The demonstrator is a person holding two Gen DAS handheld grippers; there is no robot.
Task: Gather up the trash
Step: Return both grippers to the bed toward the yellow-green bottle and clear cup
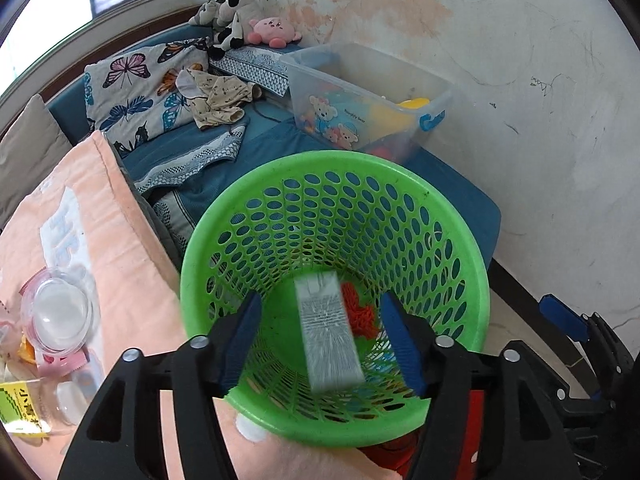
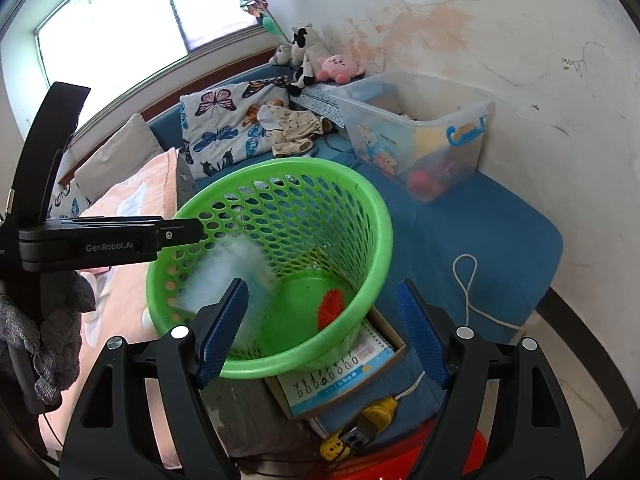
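The green basket (image 1: 336, 208) stands tilted at the bed's edge, against a peach blanket (image 1: 120, 240) and partly on a booklet (image 2: 340, 376). We see our left gripper (image 1: 324, 340) spread wide above its mouth, gripping nothing; a blurred grey carton (image 1: 326, 336) is loose inside, apart from both pads. Our right gripper (image 2: 326, 332) is also wide and empty, straddling the near rim. Orange netting (image 2: 331, 308) lies on the bottom.

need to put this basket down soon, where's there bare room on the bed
The blue bedcover between the green basket and the stained wall is mostly bare, crossed only by a white cord. The clear toy bin closes off its far end. It is crowded on the pink blanket, with cups and wrappers at its near end.
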